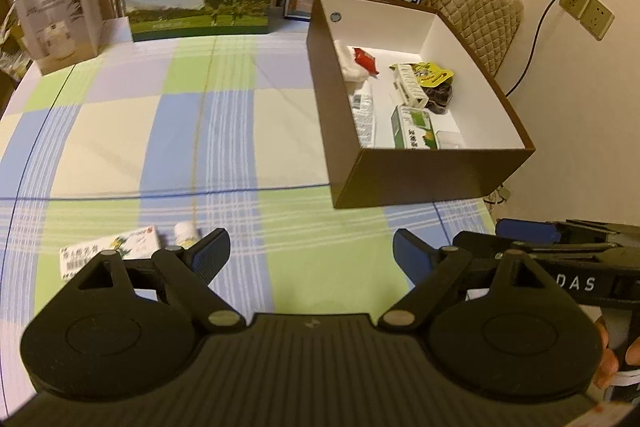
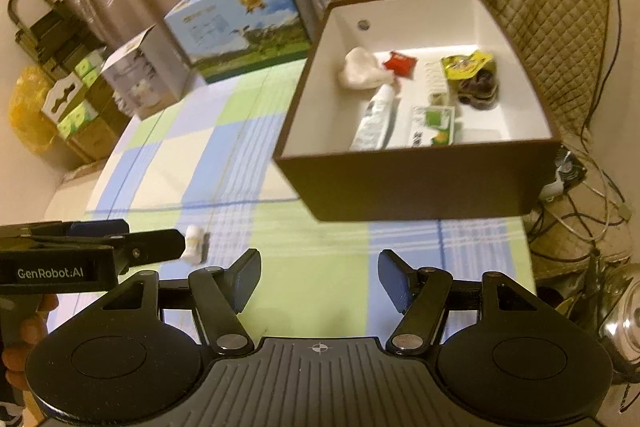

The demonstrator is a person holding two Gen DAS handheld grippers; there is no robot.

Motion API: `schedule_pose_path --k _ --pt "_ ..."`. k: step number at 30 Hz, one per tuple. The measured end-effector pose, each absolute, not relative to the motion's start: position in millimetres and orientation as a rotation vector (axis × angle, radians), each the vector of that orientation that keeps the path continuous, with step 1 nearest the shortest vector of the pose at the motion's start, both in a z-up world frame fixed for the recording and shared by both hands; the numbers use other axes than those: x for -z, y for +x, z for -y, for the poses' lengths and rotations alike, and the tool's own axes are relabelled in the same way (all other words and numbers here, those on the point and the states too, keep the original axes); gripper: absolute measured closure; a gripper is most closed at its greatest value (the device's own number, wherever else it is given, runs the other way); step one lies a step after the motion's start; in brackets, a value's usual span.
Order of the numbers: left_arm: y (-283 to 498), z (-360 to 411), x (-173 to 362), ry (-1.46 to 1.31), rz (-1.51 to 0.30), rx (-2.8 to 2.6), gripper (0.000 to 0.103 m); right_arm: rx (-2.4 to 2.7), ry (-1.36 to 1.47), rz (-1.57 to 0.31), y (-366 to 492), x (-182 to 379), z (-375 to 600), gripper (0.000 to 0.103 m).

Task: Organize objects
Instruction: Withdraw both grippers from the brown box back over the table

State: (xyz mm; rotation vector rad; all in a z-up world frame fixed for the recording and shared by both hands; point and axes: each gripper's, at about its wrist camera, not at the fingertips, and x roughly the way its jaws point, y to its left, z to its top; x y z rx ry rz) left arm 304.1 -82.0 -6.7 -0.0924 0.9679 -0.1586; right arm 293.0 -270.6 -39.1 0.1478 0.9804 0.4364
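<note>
Lying on checked cloth (image 1: 168, 131), small white bottle (image 1: 185, 231), flat carton (image 1: 112, 247)

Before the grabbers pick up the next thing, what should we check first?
1. Left gripper open and empty: ok.
2. Right gripper open and empty: ok.
3. Things left outside to tidy: ok, a small white bottle and a flat medicine box lie on the tablecloth.
4. Room in the brown box: ok, bare floor shows beside the items inside.
5. Bottle standing or lying: cannot tell, it is blurry.
6. Grippers clear of each other: ok, side by side, apart.
</note>
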Motion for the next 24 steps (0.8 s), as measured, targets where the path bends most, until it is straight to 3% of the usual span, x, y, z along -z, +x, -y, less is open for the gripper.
schedule_pose_path --k 24 --pt "247 -15 34 -0.126 -0.994 0.002 0.017 -0.548 0.057 -1.099 271 82 186 0.041"
